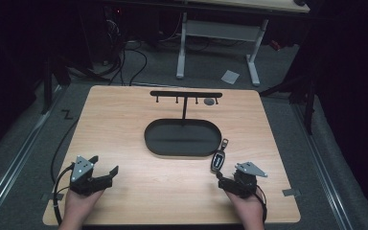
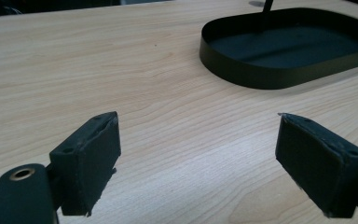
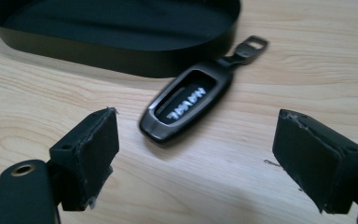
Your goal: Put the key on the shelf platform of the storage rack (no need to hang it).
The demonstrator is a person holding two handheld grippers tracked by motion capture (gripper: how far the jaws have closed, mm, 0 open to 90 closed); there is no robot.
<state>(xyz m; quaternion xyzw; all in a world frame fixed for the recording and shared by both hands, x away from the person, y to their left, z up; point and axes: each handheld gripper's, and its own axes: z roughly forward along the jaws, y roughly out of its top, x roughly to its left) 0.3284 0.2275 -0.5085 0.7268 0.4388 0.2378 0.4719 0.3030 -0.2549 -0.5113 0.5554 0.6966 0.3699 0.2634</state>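
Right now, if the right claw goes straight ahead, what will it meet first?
Most likely the key fob, lying on the table between the right claw and the black tray; the open jaws would straddle it.

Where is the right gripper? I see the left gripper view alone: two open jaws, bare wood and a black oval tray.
Observer: The right gripper sits near the table's front edge, jaws open, pointed at a black key fob.
Operator: Is the fob in the tray?
Observer: No. It lies on the wood just outside the oval tray's right end, its metal loop toward the tray wall.
Operator: What rises behind the tray?
Observer: A black T-shaped hook rack on a thin post.
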